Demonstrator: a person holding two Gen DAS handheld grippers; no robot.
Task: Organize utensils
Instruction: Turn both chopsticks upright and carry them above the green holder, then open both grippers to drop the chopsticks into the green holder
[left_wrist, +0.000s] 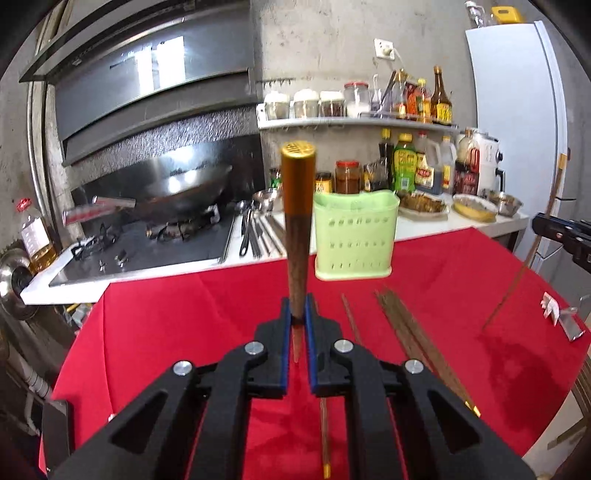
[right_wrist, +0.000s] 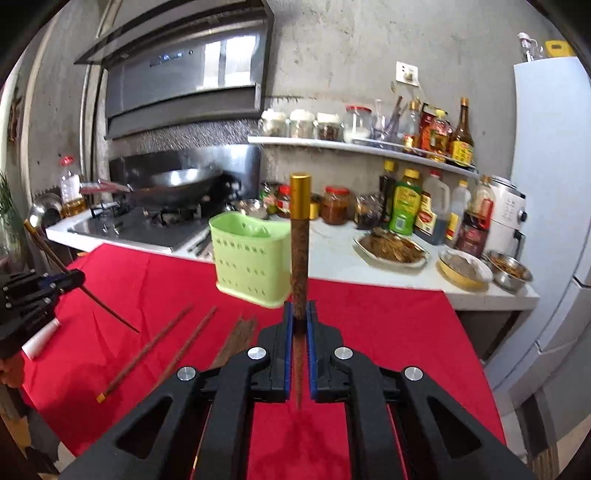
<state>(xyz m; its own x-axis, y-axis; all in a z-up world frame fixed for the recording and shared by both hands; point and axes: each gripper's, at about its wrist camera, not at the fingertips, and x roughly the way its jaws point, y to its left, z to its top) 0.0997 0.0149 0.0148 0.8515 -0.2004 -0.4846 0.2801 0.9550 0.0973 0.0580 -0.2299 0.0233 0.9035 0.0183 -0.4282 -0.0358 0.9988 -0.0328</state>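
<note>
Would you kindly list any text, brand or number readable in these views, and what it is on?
None can be read.
Sauce bottle labels: printed, too blurred.
Green bottle label: blurred.
Range hood lit panel: too small.
Chopstick gold end: embossed pattern, illegible.

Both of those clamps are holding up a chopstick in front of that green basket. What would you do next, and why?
Probably carry one chopstick forward over the green holder and lower it in. Each gripper, left and right, has its jaws shut on a chopstick held upright, gold cap up, the right one's too. The holder stands just ahead on the red cloth, apparently empty, with more chopsticks lying loose.
</note>
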